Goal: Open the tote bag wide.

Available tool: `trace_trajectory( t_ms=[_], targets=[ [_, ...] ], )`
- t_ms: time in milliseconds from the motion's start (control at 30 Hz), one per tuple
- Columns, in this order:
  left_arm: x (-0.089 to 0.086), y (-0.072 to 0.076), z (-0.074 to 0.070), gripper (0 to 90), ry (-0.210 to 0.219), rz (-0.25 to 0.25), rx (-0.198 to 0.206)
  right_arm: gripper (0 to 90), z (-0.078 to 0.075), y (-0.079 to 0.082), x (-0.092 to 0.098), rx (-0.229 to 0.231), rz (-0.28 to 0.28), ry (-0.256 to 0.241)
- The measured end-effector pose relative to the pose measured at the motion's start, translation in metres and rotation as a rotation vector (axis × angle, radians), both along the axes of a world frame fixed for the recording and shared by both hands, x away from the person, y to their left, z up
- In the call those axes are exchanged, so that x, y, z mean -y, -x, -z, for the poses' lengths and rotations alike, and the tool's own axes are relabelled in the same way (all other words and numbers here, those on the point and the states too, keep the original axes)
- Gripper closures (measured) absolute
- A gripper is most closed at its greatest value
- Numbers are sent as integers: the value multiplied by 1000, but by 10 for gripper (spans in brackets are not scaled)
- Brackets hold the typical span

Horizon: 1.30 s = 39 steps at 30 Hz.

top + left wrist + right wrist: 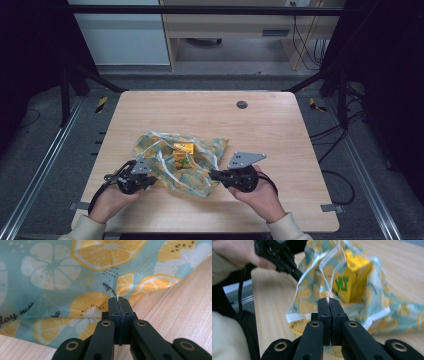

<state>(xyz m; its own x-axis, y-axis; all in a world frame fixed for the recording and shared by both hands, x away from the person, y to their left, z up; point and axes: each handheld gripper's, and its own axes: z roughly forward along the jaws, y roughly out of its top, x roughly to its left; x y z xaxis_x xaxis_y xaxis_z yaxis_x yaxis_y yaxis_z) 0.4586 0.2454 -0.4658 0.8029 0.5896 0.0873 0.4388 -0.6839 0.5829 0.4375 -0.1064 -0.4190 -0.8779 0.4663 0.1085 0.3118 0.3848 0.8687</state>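
The printed cloth (180, 162) lies crumpled near the front middle of the surface (280, 130), its teal ground covered in orange slices and white flowers. On it sits a small yellow carton (183, 148) with green lettering, and in the right gripper view the carton (355, 280) stands upright with the fabric rising around it, so I judge I am wrapping or bundling the box in the cloth.

My left tool (119, 301) has its jaws pressed together on a pinch of the cloth (75, 277) near its edge, just where the fabric meets bare wood. In the high view that tool (150, 176) sits at the cloth's left front side. I hold it low there to keep that side anchored and taut.

My right tool (328, 301) is likewise clamped, its jaws nipping a thin white-hemmed edge of the cloth (312, 297) and holding it up off the surface. From above, it (214, 175) is at the cloth's right front side, so the two grips face each other with the carton between and a little beyond them. Holding opposite sides this way lets me draw the fabric up and over the box.

The far half of the surface is bare apart from a dark round cap (242, 104) set into the wood, well apart from the work.
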Motion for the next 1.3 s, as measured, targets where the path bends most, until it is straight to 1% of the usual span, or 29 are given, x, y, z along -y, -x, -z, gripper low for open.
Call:
trace_trajectory(
  t_ms=[33,67,100,133,167,200,233,267,333,367,400,467,500,533,600,700,733,767,800,867,900,933,1000,1033,1100,1133,1167,1200,1300],
  targets=[
    [0,0,0,900,0,0,0,891,0,0,0,0,0,0],
    [0,0,1,900,2,-1,-2,891,6,1,2,-12,3,32],
    [0,0,1,900,2,-1,-2,891,6,1,2,-12,3,32],
    [0,-1,2,900,-3,-2,-5,891,15,2,2,-29,9,73],
    [0,-1,2,900,-3,-2,-5,891,15,2,2,-29,9,73],
    [-1,-1,2,900,-6,-3,-5,890,22,1,3,-44,32,129],
    [-1,-1,3,900,-1,-8,-5,890,22,1,3,-44,32,129],
    [-2,-2,3,900,-3,-6,-6,890,28,-1,5,-54,50,170],
    [-3,-2,3,900,-4,-7,-5,890,31,-2,6,-63,60,180],
    [-3,-2,3,900,-3,-11,-5,889,35,-4,8,-75,78,201],
    [-3,-3,3,900,-4,-11,-6,889,36,-5,9,-80,81,201],
    [-3,-3,4,900,-7,-10,-7,889,38,-5,10,-84,81,206],
    [-4,-3,4,900,-7,-10,-7,888,39,-5,10,-86,87,215],
    [-4,-3,4,900,-7,-11,-9,887,41,-6,11,-89,95,236],
    [-4,-3,4,900,-4,-11,-9,884,44,-7,12,-93,102,243],
    [-4,-2,3,890,4,-13,-4,850,46,-6,11,-94,94,238],
    [-5,-2,1,867,14,-24,8,829,45,-6,11,-90,92,234],
    [-5,-2,1,836,14,-24,8,829,45,-6,11,-90,92,234],
    [-6,0,-3,809,24,-23,13,778,44,-6,10,-83,94,222],
    [-7,0,-6,756,28,-24,15,759,43,-6,10,-79,97,213],
    [-7,1,-8,756,30,-25,20,732,42,-6,10,-70,94,209],
    [-8,4,-14,711,36,-24,26,666,39,-5,9,-56,96,193],
    [-9,7,-20,678,45,-23,35,605,35,-4,9,-46,108,180],
    [-9,7,-20,665,45,-23,35,577,33,-4,9,-38,112,171],
    [-11,11,-31,642,54,-20,54,537,27,-3,9,-24,120,152],
    [-11,12,-34,639,57,-15,59,511,24,-2,9,-15,122,143],
    [-11,12,-34,633,57,-15,59,487,22,-3,8,-10,124,134],
    [-12,14,-41,629,59,-9,73,474,19,-3,7,-6,123,125],
    [-13,16,-49,611,72,-9,92,456,14,-3,6,7,123,120]
  ],
)
